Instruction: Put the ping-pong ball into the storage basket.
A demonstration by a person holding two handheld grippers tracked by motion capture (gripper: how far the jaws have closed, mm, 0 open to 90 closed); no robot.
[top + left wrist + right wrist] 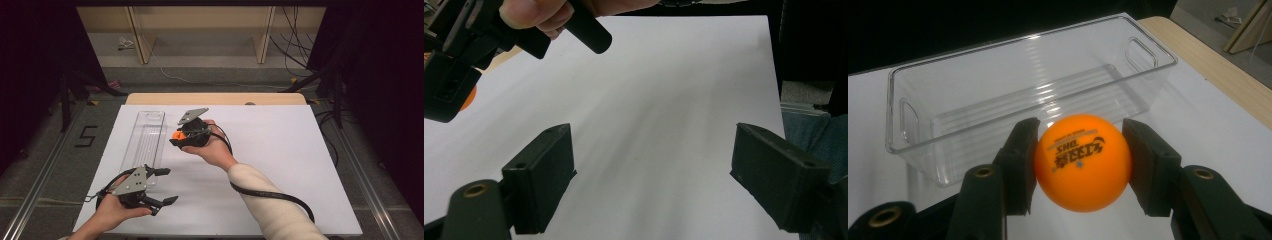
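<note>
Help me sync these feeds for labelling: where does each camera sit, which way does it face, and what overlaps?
High view: above the person's side, looking forward and down on the white table sheet; both forearms, left gripper, right gripper.
Left gripper view: rides the left gripper, looking along wide-apart jaws over the sheet; the other hand at top left.
Right gripper view: rides the right gripper, facing the clear plastic rectangular bin; jaws grip the orange ping-pong ball.
Shared: high and right gripper views both show bin and ball.

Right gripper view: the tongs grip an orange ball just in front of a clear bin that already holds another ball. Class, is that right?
Not quite. The right tongs do grip the ball before the bin, but the right gripper view shows the bin empty.
</note>
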